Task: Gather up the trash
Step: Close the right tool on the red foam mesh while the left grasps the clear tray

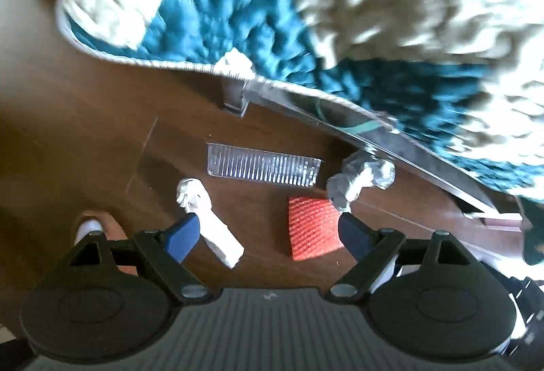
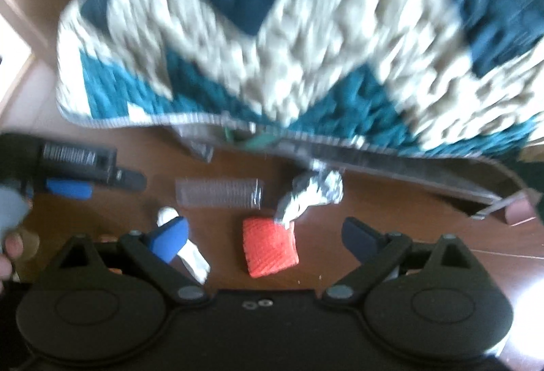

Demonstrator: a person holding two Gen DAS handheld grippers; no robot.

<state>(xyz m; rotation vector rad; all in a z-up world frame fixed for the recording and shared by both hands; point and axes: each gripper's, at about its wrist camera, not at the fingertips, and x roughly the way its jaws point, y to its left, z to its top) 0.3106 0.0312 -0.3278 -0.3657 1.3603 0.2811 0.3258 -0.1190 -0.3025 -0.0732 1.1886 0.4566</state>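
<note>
Open left gripper [image 1: 268, 233] and open right gripper [image 2: 267, 240] above floor litter: orange sponge [image 1: 312, 228] between the jaws, white paper wad [image 1: 210, 223] left, foil ball [image 1: 360, 179] beyond; best centred on one piece before closing.

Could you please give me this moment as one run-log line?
left gripper: open, empty | right gripper: open, empty | floor: white wad, orange piece, foil ball | nothing collected
</note>
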